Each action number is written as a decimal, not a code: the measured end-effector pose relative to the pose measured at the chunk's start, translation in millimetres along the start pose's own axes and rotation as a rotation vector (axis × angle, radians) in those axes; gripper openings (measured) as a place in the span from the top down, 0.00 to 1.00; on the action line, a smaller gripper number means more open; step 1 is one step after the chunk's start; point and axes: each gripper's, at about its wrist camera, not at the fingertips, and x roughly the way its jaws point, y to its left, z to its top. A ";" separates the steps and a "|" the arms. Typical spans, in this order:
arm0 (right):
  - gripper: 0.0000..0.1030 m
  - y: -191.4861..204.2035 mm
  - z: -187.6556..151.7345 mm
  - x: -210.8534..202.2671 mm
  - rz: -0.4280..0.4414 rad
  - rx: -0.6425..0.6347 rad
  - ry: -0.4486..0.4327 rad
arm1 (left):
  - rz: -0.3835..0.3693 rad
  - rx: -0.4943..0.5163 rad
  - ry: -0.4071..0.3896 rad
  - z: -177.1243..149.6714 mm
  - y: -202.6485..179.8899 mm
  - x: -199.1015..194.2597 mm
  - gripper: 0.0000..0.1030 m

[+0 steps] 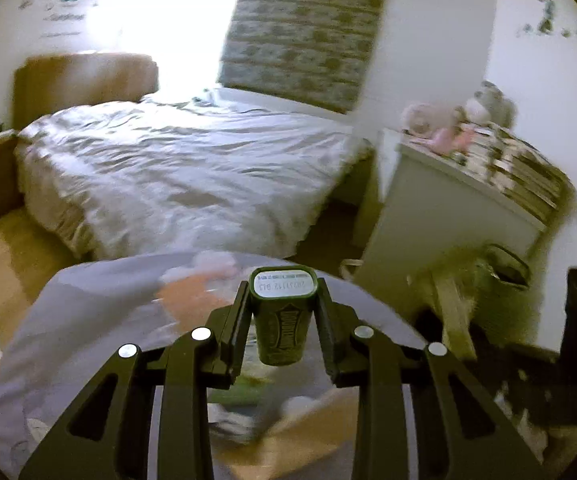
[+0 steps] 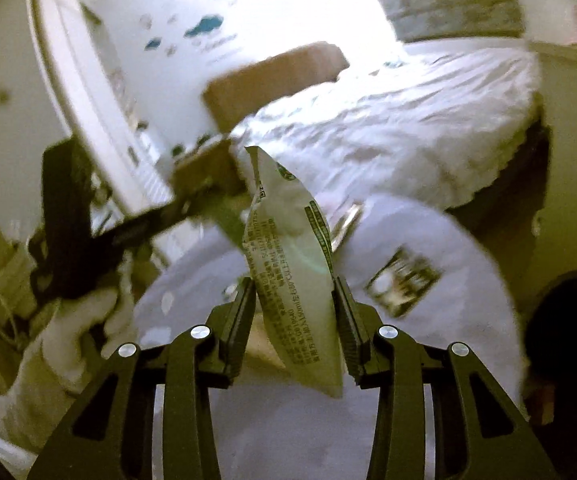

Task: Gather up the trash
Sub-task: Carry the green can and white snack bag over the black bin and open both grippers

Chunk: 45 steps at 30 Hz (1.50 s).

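Above the round lilac rug [image 1: 88, 320], both grippers are carrying trash. Left gripper [image 1: 283, 308]: jaws narrowed, clamping a dark green can [image 1: 282, 320], long axis running forward between them. Right gripper [image 2: 294, 304]: jaws part-closed, pinching a printed sachet [image 2: 288, 248] lengthwise.

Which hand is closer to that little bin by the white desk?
Probably left. The left gripper, holding the green carton, sees the bin nearby; the right gripper, holding the packet, shows no bin.
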 end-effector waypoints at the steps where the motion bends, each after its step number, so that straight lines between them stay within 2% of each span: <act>1: 0.61 -7.9 3.1 -10.4 -0.017 0.015 -0.025 | -0.018 0.016 0.000 0.6 -10.6 0.7 0.70; 6: 0.61 -46.7 8.4 -49.6 -0.093 0.085 -0.104 | -0.113 0.090 0.009 4.2 -67.3 12.0 0.70; 12: 0.61 -99.2 -0.5 -84.9 -0.185 0.188 -0.165 | -0.207 0.157 0.040 -1.3 -127.5 33.2 0.70; 22: 0.61 -179.1 -28.1 -116.0 -0.307 0.361 -0.200 | -0.317 0.212 0.118 -23.1 -199.0 77.7 0.70; 32: 0.61 -233.8 -66.6 -116.5 -0.360 0.486 -0.166 | -0.356 0.232 0.211 -50.5 -229.4 120.3 0.70; 45: 0.61 -262.3 -100.5 -102.1 -0.385 0.579 -0.110 | -0.355 0.224 0.302 -72.4 -240.8 161.2 0.70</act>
